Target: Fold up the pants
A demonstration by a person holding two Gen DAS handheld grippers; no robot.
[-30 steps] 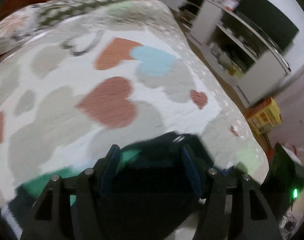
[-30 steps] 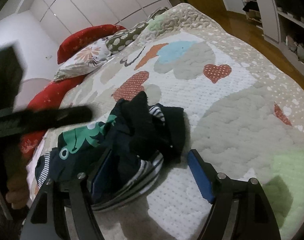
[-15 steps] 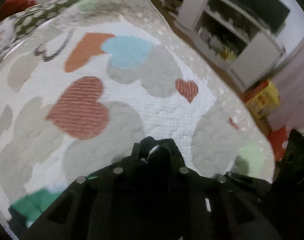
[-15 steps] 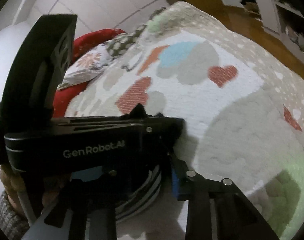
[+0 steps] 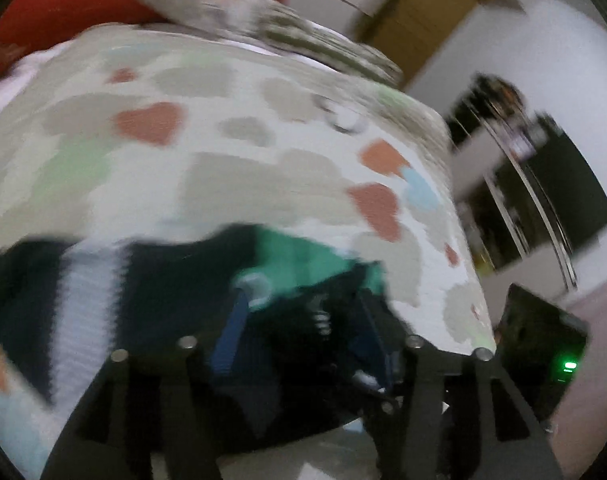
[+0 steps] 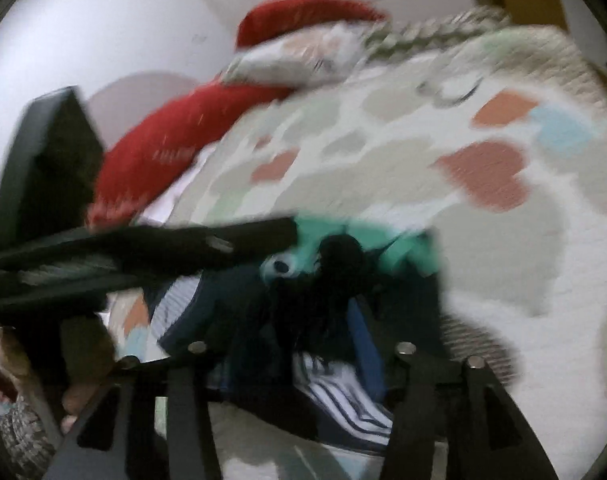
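Note:
The pants (image 5: pixel 175 288) are dark navy with a green print and a white striped band (image 5: pixel 87 304), and they lie bunched on the heart-patterned quilt (image 5: pixel 223 184). My left gripper (image 5: pixel 303 334) hangs over them, its jaws opening, with dark cloth lying between the blue pads (image 5: pixel 231 332). In the right wrist view the pants (image 6: pixel 231 292) sit heaped under my right gripper (image 6: pixel 299 344). Its jaws are opening too, and dark folds between them hide the left pad. The left gripper (image 6: pixel 279 234) reaches in from the left over the green print (image 6: pixel 407 252). Both views are blurred.
Red pillows (image 6: pixel 163 148) and a patterned pillow (image 6: pixel 303 60) lie at the head of the bed. A shelf unit with a dark screen (image 5: pixel 563 192) stands past the bed's right edge. A hand (image 6: pixel 7 348) with a grey sleeve (image 6: pixel 15 440) holds the left gripper.
Both views have swung left toward the pillows. Both grippers' fingers, close together on the cloth half a second ago, now stand apart. The pants show more, with the striped band at left.

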